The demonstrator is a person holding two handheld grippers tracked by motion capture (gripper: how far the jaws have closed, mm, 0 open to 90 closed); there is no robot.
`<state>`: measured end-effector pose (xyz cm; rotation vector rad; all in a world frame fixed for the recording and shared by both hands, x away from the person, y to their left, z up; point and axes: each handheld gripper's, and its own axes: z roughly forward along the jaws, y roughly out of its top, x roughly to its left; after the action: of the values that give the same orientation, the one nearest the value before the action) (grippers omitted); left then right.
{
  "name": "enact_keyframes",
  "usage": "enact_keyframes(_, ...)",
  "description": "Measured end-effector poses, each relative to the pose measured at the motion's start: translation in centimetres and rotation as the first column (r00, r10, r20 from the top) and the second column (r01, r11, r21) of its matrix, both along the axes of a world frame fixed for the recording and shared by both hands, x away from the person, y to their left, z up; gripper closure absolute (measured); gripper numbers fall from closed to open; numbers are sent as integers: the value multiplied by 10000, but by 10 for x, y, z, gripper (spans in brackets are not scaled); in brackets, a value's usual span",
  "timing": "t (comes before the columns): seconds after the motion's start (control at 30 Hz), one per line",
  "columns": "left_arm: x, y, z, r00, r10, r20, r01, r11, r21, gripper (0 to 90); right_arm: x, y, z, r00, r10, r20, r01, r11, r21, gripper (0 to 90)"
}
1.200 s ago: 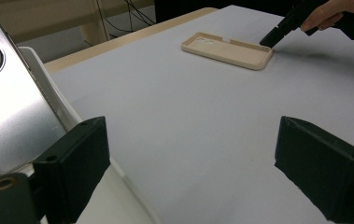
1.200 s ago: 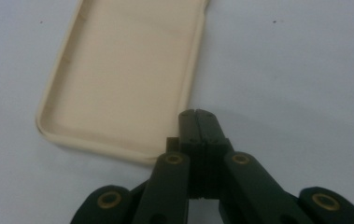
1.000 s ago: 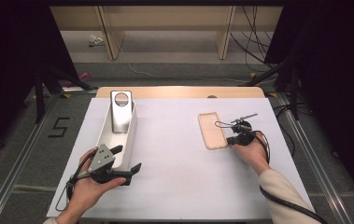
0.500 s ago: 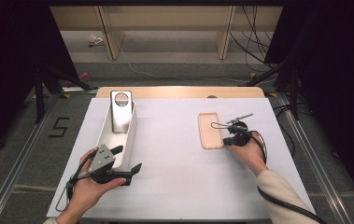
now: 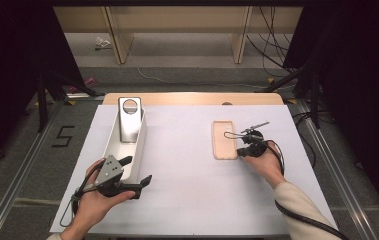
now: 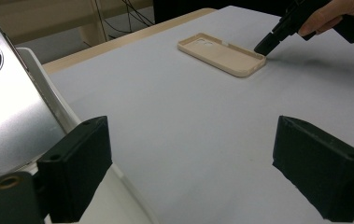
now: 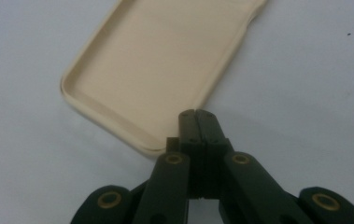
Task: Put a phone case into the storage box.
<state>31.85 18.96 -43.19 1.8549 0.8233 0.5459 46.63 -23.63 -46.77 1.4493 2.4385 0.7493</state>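
I am holding the right tool (image 5: 243, 150) with its jaws pressed together on nothing, its tip sitting at the near right corner of the beige phone case (image 5: 224, 139). Against the view from a second ago, that hand is sitting a little nearer to me and closer in to the case corner, while the case itself is lying where it was, open side up on the right half of the white surface (image 5: 187, 190). In the right gripper view the shut tip (image 7: 198, 122) is resting just beside, perhaps touching, the case rim (image 7: 153, 70). I am reading this as lining up to nudge or lever the case at that corner rather than to grasp it.

My left tool (image 5: 136, 174) is staying put at the near left with its jaws wide apart and empty, at the near end of the white tray (image 5: 138, 142) that is carrying the silver phone (image 5: 129, 119).
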Motion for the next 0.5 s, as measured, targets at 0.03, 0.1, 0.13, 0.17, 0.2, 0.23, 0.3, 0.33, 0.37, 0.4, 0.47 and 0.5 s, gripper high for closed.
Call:
enact_keyframes(0.03, 0, 0, 0, 10000, 1, -8, -1, 10000, 9, 114, 0, 0, 0, 10000, 17, 7, -17, 10000, 23, 900)
enact_keyframes(0.1, 0, 0, 0, 10000, 0, -14, 0, 10000, 2, 114, 0, 1, 0, 10000, 35, 11, -35, 10000, 21, 900)
enact_keyframes(0.13, 0, 0, 0, 10000, -11, -8, 11, 10000, 4, 114, 0, 0, 1, 10000, 22, 14, -22, 10000, 25, 900)
enact_keyframes(0.17, 0, 0, 0, 10000, -15, -13, 15, 10000, 3, 114, 0, 0, 1, 9999, 57, 113, -57, 10000, -7, 900)
enact_keyframes(0.2, 0, 0, 0, 10000, -17, -10, 17, 10000, -2, 114, 0, -1, 3, 9999, 39, 153, -38, 10000, -24, 900)
enact_keyframes(0.23, 0, 0, 0, 10000, -13, -9, 13, 10000, -1, 114, 0, -2, 4, 9997, 67, 254, -65, 9999, -76, 878)
enact_keyframes(0.3, 0, 0, 0, 10000, 0, -8, 0, 10000, -4, 114, 0, -4, 7, 9991, 82, 426, -75, 9998, -166, 798)
enact_keyframes(0.33, 0, 0, 0, 10000, 3, -11, -3, 10000, 4, 114, 0, -6, 8, 9983, 58, 573, -51, 9999, -121, 737)
enact_keyframes(0.37, 0, 0, 0, 10000, 16, 0, -16, 10000, 11, 113, 0, -8, 9, 9979, -16, 642, 17, 10000, -6, 685)
enact_keyframes(0.4, 0, 0, 0, 10000, 16, 8, -16, 10000, 9, 112, 0, -10, 11, 9978, -70, 661, 60, 9999, 157, 619)
enact_keyframes(0.47, 0, 0, 0, 10000, 10, -3, -10, 10000, -15, 112, 0, -13, 14, 9962, -58, 870, 48, 9999, 115, 519)
enact_keyframes(0.5, 0, 0, -1, 10000, 23, -9, -23, 10000, -18, 112, 0, -14, 16, 9959, 50, 898, -57, 10000, 75, 488)
